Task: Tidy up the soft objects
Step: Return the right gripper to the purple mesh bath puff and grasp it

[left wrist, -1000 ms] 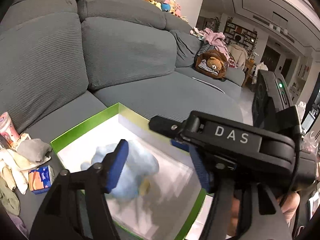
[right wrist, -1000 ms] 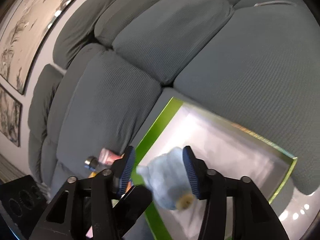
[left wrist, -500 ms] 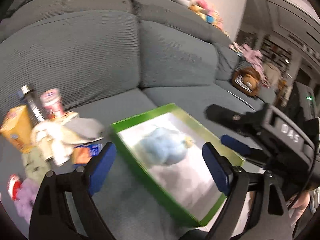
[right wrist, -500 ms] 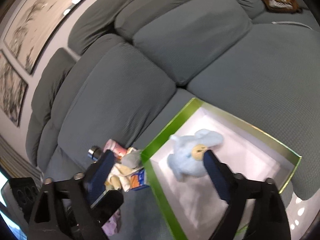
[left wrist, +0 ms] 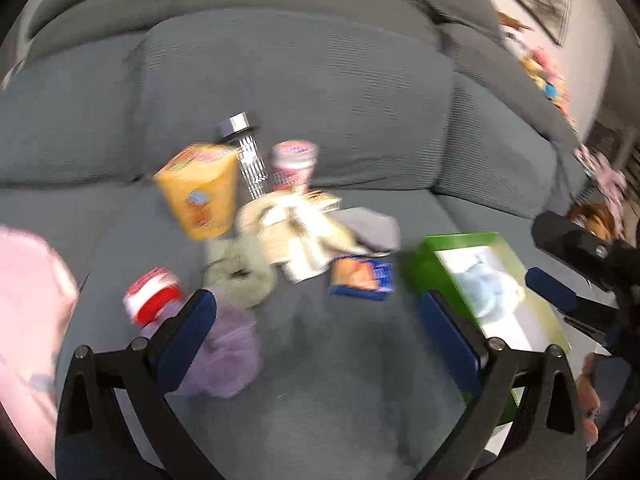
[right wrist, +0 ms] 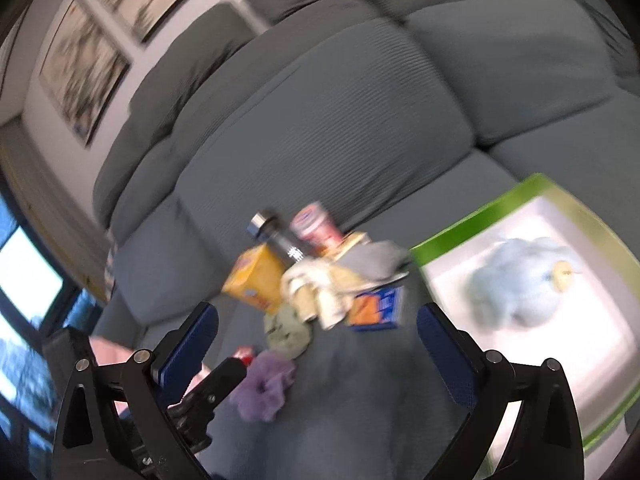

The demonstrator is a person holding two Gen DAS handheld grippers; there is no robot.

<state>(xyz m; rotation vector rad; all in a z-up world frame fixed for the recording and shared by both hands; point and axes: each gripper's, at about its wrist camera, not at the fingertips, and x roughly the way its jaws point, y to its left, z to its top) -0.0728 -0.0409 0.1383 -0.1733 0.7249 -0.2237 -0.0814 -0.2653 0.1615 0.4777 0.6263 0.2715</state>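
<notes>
so, left gripper (left wrist: 316,332): jaws opening, empty
right gripper (right wrist: 316,340): jaws opening, empty
risk: mixed pile (left wrist: 304,232); a hasty grab may snag the yellow carton (left wrist: 200,196) rather than the purple scrunchie (left wrist: 228,356)

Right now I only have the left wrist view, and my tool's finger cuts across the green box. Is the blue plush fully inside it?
Observer: Yes. The right wrist view shows the blue plush lying wholly inside the green box, on its white floor.
Operator: Is the right tool carrying anything?
Observer: No. The right tool has its jaws opening wide, with nothing between them.
Operator: And the purple thing half hidden by my finger?
Observer: It is a purple scrunchie, its whole ring in sight, lying loose on the sofa seat.
</notes>
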